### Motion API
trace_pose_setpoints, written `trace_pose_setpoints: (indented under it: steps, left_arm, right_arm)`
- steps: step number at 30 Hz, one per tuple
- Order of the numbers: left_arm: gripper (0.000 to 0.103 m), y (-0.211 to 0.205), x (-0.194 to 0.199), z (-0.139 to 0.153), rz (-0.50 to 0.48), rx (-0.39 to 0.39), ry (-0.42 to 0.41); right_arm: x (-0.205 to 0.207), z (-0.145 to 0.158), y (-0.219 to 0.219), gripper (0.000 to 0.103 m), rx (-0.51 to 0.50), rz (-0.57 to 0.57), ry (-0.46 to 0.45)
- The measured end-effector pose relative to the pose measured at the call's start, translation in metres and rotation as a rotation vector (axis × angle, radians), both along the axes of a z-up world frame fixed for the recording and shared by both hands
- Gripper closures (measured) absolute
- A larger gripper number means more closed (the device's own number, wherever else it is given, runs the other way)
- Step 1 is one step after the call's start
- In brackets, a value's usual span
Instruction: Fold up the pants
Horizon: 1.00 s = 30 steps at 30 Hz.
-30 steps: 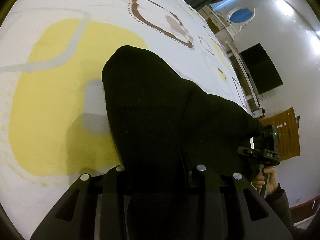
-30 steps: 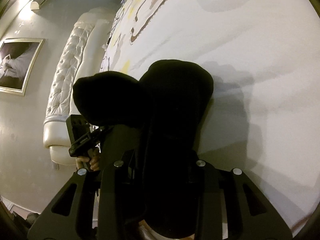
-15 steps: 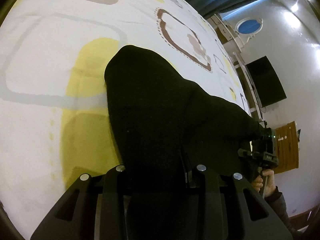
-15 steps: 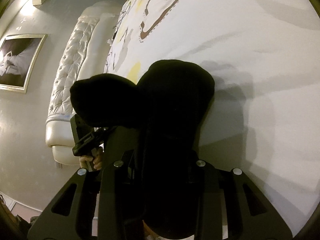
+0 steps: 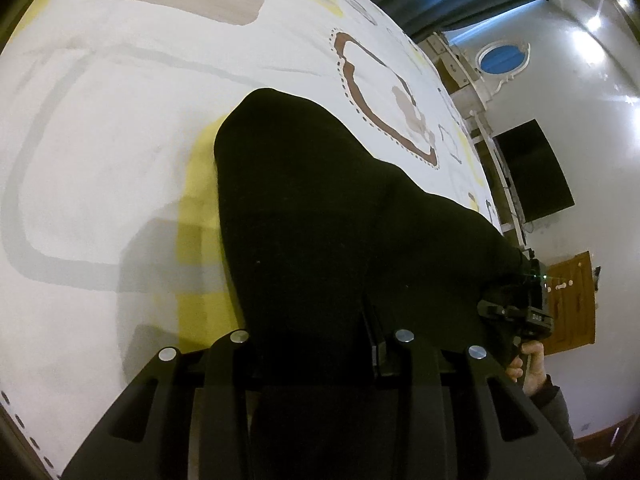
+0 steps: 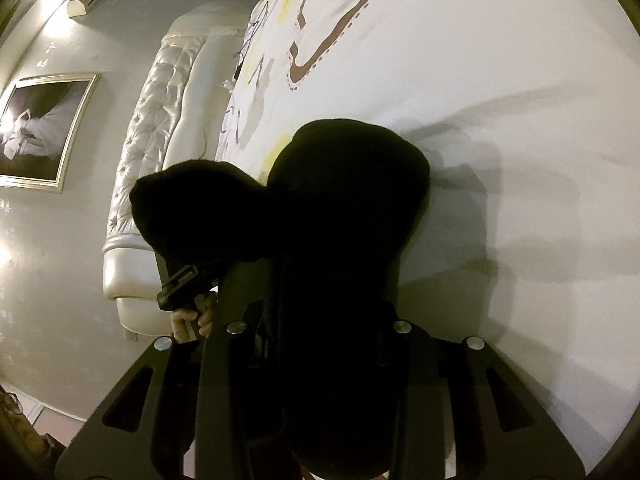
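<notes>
Both tongs have carried the black pants (image 5: 328, 216) sideways across the bed (image 5: 120, 128); its yellow patch now sits mostly behind the cloth. Left tongs (image 5: 316, 344) pinch one pants edge, right tongs (image 6: 320, 336) pinch the other. Fabric bulges ahead of each pair, draped between them, its far end resting on the bedspread. Padded headboard (image 6: 160, 128) lies left of the right tongs.
</notes>
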<state>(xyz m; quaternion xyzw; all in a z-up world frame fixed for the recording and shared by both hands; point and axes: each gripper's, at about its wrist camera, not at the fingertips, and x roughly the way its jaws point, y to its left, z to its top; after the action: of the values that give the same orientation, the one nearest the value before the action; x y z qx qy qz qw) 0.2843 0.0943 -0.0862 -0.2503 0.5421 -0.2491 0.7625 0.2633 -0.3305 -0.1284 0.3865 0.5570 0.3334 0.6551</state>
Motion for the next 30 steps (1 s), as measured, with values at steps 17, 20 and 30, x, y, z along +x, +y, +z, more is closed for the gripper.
trace_pose_setpoints:
  steps: [17,20,30]
  left_arm:
    - [0.069,0.023,-0.002,-0.002,0.011,-0.023,0.011]
    - [0.069,0.023,-0.001,-0.002,0.010,-0.022,0.011]
    - [0.068,0.023,-0.002,-0.001,0.011,-0.024,0.011]
  right_arm:
    - [0.006,-0.005,-0.003,0.071,0.031,0.001,0.000]
    - [0.007,-0.006,-0.003,0.071,0.035,0.002,-0.001]
    - [0.008,-0.009,-0.008,0.071,0.062,0.001,-0.001]
